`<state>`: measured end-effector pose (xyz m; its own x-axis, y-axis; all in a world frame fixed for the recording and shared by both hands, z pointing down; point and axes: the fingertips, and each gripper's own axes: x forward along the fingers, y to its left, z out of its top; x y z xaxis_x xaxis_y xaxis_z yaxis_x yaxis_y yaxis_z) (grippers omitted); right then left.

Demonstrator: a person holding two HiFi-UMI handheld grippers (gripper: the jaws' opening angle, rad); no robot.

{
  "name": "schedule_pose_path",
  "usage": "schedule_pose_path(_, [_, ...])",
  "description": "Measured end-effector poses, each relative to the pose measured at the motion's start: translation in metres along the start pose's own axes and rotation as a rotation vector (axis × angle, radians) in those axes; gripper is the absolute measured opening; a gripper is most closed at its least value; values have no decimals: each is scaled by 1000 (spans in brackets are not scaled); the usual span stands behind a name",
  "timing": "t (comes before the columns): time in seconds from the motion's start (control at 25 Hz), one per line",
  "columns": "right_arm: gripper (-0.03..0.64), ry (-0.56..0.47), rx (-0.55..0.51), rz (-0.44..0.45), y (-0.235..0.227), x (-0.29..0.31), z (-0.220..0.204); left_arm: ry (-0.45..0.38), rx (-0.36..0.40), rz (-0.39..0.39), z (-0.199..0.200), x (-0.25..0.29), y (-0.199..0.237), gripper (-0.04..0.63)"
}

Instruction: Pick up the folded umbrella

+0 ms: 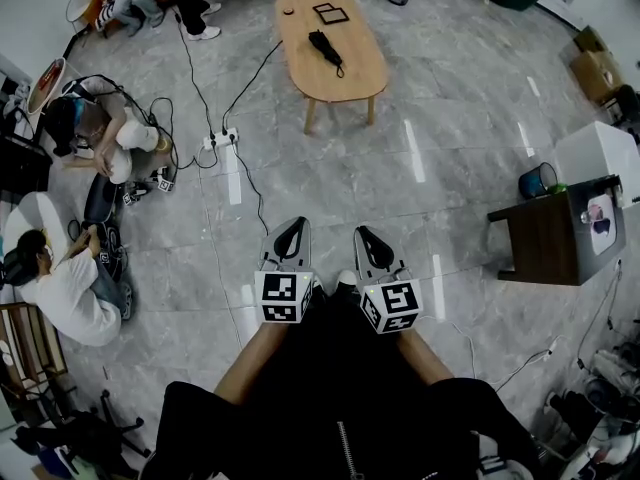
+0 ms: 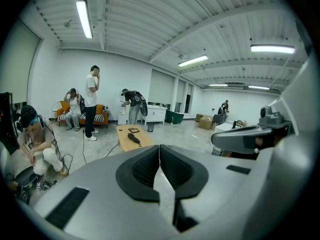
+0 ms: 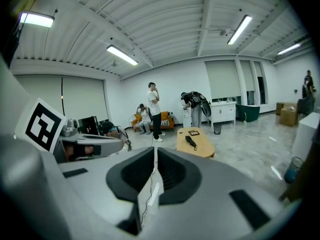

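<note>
Both grippers are held side by side low in the head view, close in front of the torso, with the bare forearms (image 1: 250, 363) drawn in towards each other from the body. The left gripper (image 1: 292, 230) and the right gripper (image 1: 368, 236) are pointed forward across the floor (image 1: 420, 168) towards the table (image 1: 345, 76) and are tipped slightly below level, with their marker cubes (image 1: 283, 296) turned up towards the head. In the left gripper view the dark pads are seen brought together at their tips, and nothing is held between them. In the right gripper view the jaws are likewise closed to a thin slit, and nothing is gripped there either. The umbrella (image 1: 325, 48) is seen folded and lying flat on the oval wooden table, well ahead of both grippers and untouched by them. It is laid just short of a black square frame (image 1: 331, 13) on the same tabletop. Each gripper is caught at the edge of the other's view.
</note>
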<state>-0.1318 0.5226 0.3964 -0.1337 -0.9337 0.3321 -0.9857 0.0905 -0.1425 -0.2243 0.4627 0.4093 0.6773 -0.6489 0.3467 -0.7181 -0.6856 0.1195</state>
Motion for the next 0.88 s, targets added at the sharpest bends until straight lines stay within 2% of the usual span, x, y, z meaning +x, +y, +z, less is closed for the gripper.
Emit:
schedule_pose_path(0.28, [14,3,12,-24,4,6,0,7,-1,-23,-1,6,11,15])
schedule_pose_path(0.88, [14,10,62,-62,-23,27,6,42,22,-75,3,42,6,15])
